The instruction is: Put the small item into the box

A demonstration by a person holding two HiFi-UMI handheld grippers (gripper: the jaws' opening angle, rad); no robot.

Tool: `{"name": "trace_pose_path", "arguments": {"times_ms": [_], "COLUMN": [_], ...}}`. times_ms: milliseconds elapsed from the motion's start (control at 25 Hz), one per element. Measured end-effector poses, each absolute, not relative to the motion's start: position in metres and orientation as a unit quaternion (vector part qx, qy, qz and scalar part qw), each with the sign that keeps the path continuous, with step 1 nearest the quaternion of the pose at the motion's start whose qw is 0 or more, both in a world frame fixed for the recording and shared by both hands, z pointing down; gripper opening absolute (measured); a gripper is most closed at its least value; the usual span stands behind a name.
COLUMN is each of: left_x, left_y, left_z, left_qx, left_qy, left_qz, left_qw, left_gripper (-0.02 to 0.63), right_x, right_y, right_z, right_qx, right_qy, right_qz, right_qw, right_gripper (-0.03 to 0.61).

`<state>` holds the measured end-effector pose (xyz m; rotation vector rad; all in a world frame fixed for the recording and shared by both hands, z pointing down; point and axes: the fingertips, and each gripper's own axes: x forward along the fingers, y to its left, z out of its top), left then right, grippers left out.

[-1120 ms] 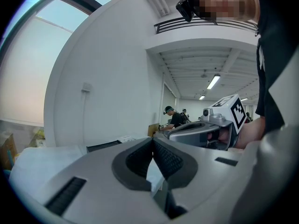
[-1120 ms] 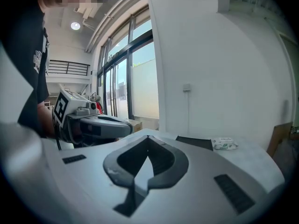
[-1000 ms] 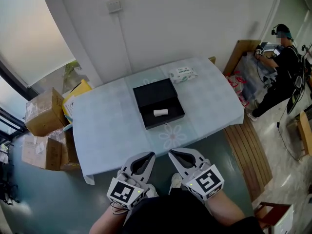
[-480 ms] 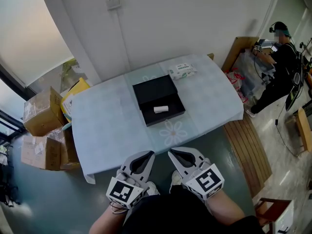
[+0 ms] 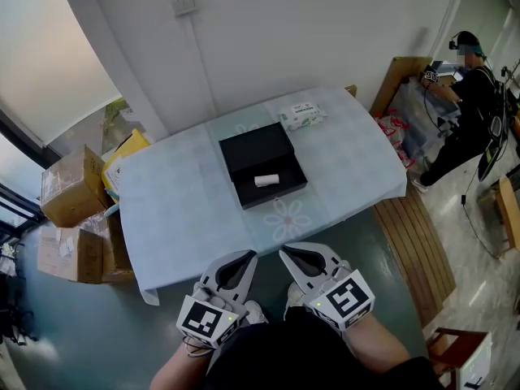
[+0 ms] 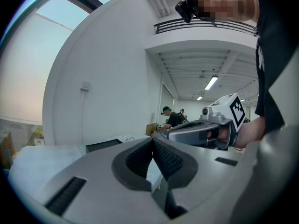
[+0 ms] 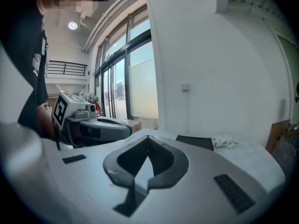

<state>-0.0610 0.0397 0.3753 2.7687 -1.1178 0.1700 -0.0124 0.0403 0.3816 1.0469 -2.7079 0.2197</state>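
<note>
Left gripper [image 5: 249, 257], right gripper [image 5: 288, 253] closed; table [image 5: 183, 197] by wall [image 5: 325, 31]

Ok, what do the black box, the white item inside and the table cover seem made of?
Black box: matte, stiff, likely cardboard; crisp edges, no shine.
White item: smooth small cylinder, paper or plastic; too small to tell.
Table cover: thin pale sheet, cloth or plastic, draping over the edges.

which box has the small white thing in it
The open black box on the table: the small white item lies inside it. The brown cardboard boxes stand on the floor beside it.
</note>
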Motion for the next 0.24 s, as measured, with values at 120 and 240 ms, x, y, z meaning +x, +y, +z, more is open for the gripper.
{"name": "trace_pose_path", "arguments": {"times_ms": [120, 240], "left_x": [-0.0556, -0.0519], "left_y": [0.0413, 0.0406], "left_z": [0.3766, 0.3773], "left_qx": [0.925, 0.925], "left_qy": [-0.368, -0.369], "left_qz": [0.05, 0.049], "left_qw": [0.073, 0.072], "left_gripper": [0.008, 0.008], "right_x": [-0.0078, -0.0038], "right_y": [0.04, 0.0386], "right_z": [0.381, 0.382], "right_qx": [0.356, 0.356], "right_qy": [-0.925, -0.925], "right_qz": [0.075, 0.073], "right_qw": [0.114, 0.113], "right_gripper": [0.009, 0.009]}}
